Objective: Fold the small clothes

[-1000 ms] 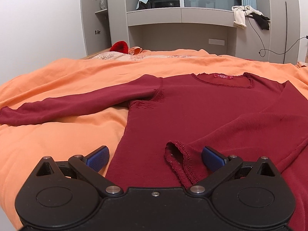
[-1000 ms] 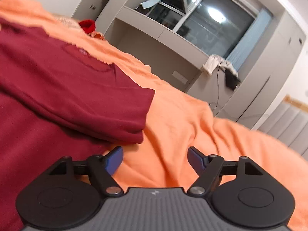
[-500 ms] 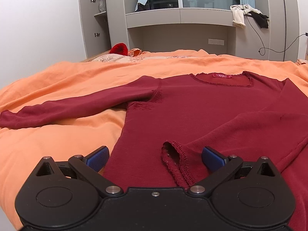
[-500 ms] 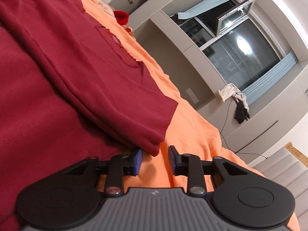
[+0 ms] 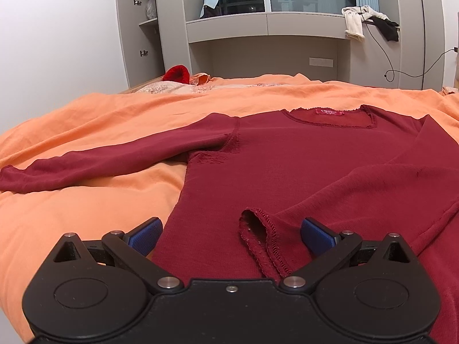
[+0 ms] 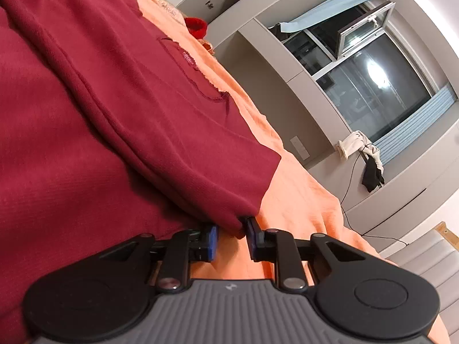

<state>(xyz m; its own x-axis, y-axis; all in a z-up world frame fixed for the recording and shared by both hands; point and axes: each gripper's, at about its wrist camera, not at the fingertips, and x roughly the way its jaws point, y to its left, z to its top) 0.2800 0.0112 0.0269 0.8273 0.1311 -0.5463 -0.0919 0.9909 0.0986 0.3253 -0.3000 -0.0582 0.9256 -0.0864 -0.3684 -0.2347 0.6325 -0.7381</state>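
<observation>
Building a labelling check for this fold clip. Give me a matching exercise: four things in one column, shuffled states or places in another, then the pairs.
Column 1:
1. left gripper
2. right gripper
3. sleeve cuff
4. red hat

Column 2:
A. far end of the bed, by the cupboard
B. closed on the folded edge of the maroon shirt
C. open, fingers spread
D. lying on the shirt body between open fingers

Pairs: 1-C, 2-B, 3-D, 4-A
</observation>
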